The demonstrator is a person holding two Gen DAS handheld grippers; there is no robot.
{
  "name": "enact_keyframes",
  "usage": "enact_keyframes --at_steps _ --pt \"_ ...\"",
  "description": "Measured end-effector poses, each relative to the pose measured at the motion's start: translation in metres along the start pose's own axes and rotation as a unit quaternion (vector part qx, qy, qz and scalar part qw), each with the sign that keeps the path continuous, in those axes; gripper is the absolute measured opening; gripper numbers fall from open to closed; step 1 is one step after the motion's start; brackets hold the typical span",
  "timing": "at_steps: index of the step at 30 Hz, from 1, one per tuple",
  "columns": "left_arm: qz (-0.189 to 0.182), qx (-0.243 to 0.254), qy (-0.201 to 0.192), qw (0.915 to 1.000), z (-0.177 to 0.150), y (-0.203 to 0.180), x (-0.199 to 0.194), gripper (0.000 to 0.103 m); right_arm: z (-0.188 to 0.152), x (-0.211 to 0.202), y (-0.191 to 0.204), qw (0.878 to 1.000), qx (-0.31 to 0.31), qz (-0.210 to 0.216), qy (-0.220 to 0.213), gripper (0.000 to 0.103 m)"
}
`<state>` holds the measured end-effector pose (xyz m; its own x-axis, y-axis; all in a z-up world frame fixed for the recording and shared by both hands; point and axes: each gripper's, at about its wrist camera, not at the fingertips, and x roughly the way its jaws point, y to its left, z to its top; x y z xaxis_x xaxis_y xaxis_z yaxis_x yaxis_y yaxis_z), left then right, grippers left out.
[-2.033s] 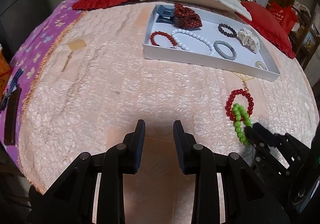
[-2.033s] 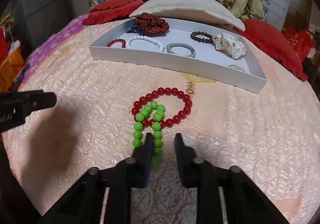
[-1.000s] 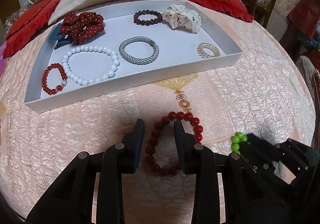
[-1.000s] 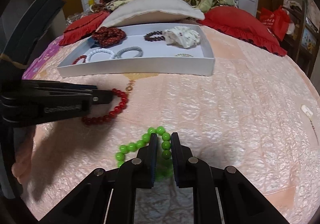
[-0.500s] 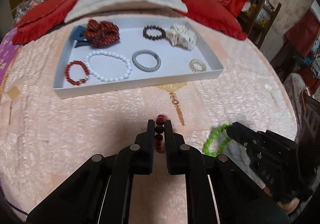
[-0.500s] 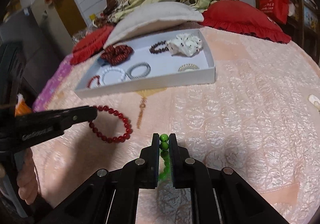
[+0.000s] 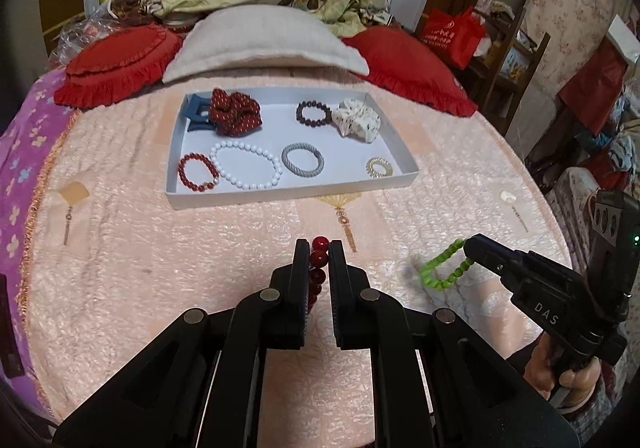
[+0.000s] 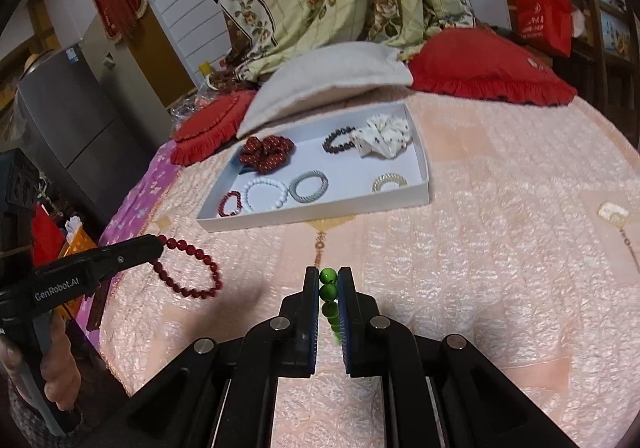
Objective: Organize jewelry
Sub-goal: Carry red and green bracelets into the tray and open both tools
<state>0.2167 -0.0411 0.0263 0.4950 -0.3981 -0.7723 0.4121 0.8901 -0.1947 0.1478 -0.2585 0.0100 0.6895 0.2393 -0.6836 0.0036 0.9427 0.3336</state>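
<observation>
Red bead bracelet (image 7: 319, 264) clamped in L gripper (image 7: 319, 248); green bead bracelet (image 8: 329, 290) clamped in R gripper (image 8: 329, 276).

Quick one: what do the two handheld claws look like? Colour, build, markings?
Both are matte black plastic. The left claw and right claw each have two flat parallel fingers on linkage arms with silver pivot pins. The left one's side reads "GenRobot.AI"; the right one's reads "DAS", with a small green LED on its body. Bare hands grip the handles; no cables visible.
</observation>
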Motion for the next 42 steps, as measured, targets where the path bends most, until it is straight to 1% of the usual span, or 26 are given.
enact_keyframes --at_steps 6,12,18,20,23,27,31,33,35,37,38,40,42 --pt "0.020 0.016 -0.017 0.9995 0.016 0.003 -0.017 0.008 0.018 -0.007 0.011 1.000 -0.027 0.003 -0.005 0.008" --pt "0.049 0.031 -0.020 0.9981 0.042 0.010 -0.013 0.008 0.045 0.003 0.013 0.999 -0.047 -0.006 -0.003 0.008" --pt "0.071 0.039 -0.015 0.9966 0.085 0.018 0.013 0.008 0.080 0.025 0.017 0.998 -0.062 -0.016 0.001 0.008" --pt "0.071 0.039 -0.009 0.9967 0.100 0.021 0.024 0.008 0.091 0.035 0.019 0.998 -0.066 -0.019 0.005 0.008" --pt "0.078 0.042 0.000 0.9961 0.120 0.023 0.045 0.008 0.106 0.057 0.021 0.997 -0.071 -0.022 0.014 0.008" --pt "0.089 0.042 0.017 0.9950 0.145 0.028 0.083 0.008 0.124 0.094 0.022 0.996 -0.073 -0.027 0.031 0.008" --pt "0.083 0.033 0.037 0.9953 0.166 0.035 0.123 0.008 0.138 0.127 0.021 0.996 -0.074 -0.028 0.044 0.008" --pt "0.071 0.026 0.045 0.9961 0.175 0.038 0.140 0.008 0.143 0.139 0.019 0.996 -0.071 -0.026 0.048 0.008" --pt "0.042 0.012 0.055 0.9975 0.182 0.043 0.159 0.008 0.147 0.153 0.016 0.996 -0.064 -0.020 0.052 0.008" --pt "0.009 -0.001 0.062 0.9980 0.185 0.046 0.172 0.008 0.149 0.165 0.010 0.997 -0.054 -0.012 0.057 0.008" --pt "-0.001 -0.006 0.068 0.9977 0.184 0.048 0.181 0.008 0.149 0.171 0.007 0.997 -0.051 -0.011 0.061 0.008" --pt "0.002 -0.008 0.083 0.9965 0.180 0.053 0.198 0.008 0.147 0.183 0.001 0.996 -0.047 -0.014 0.071 0.008" --pt "0.018 -0.005 0.101 0.9947 0.172 0.058 0.216 0.008 0.144 0.194 -0.005 0.996 -0.045 -0.019 0.081 0.008"
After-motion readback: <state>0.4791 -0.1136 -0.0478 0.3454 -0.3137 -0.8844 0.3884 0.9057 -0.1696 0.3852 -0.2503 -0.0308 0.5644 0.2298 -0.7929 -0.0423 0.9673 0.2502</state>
